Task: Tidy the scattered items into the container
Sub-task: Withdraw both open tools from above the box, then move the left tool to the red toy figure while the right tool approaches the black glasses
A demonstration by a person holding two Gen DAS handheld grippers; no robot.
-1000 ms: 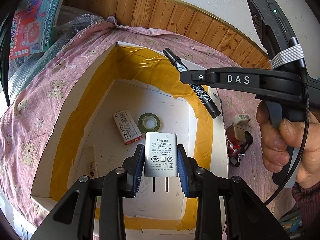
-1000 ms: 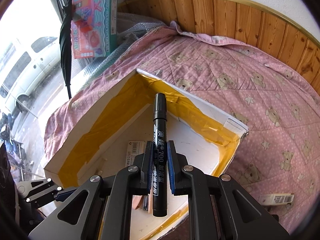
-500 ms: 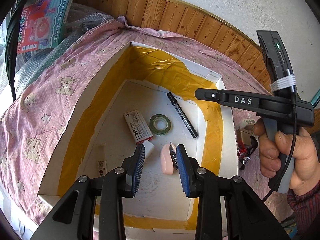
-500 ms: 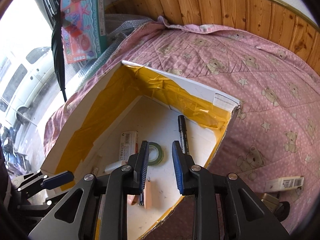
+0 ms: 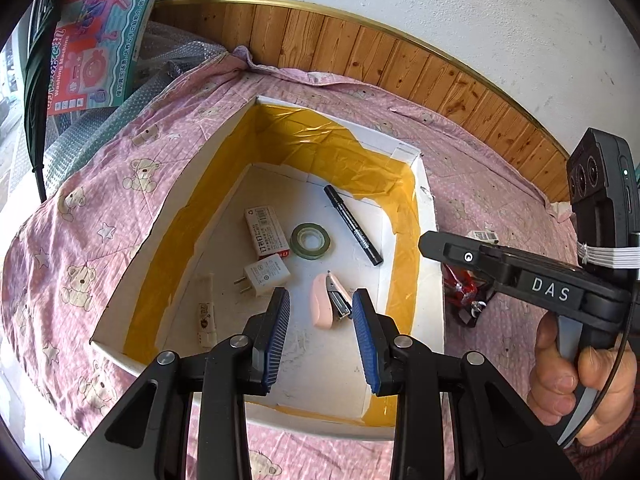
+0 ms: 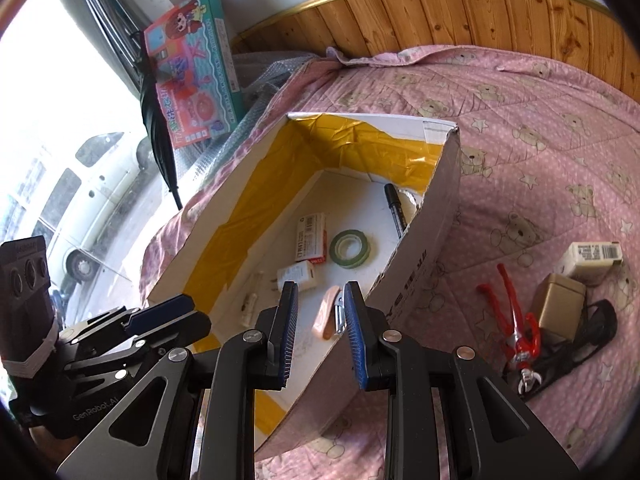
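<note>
A white cardboard box (image 5: 432,240) (image 6: 436,216) lined with yellow tape sits on the pink bedspread. Inside it lie a black marker (image 5: 352,224) (image 6: 394,206), a white charger (image 5: 266,276) (image 6: 302,274), a pink stapler (image 5: 326,306) (image 6: 326,314), a green tape roll (image 5: 310,240) (image 6: 350,248), a staple box (image 5: 266,232) (image 6: 310,238) and a small tube (image 5: 205,320). My left gripper (image 5: 320,306) hangs open and empty above the box's near end. My right gripper (image 6: 320,294) is open and empty too, over the box's right wall. Outside lie red pliers (image 6: 516,320), a tan box (image 6: 558,306) and a white box (image 6: 592,258).
A person's hand (image 5: 580,384) holds the right gripper's handle. A toy carton (image 5: 96,36) (image 6: 192,68) and bubble wrap (image 5: 168,64) stand at the far left by the window. Wooden panelling (image 5: 400,60) runs behind the bed. Bare pink bedspread (image 6: 520,120) spreads to the right of the box.
The left gripper opened and dropped the charger into the box; the right gripper opened and dropped the marker into it. Both grippers then drew back, the right one away to the right.
</note>
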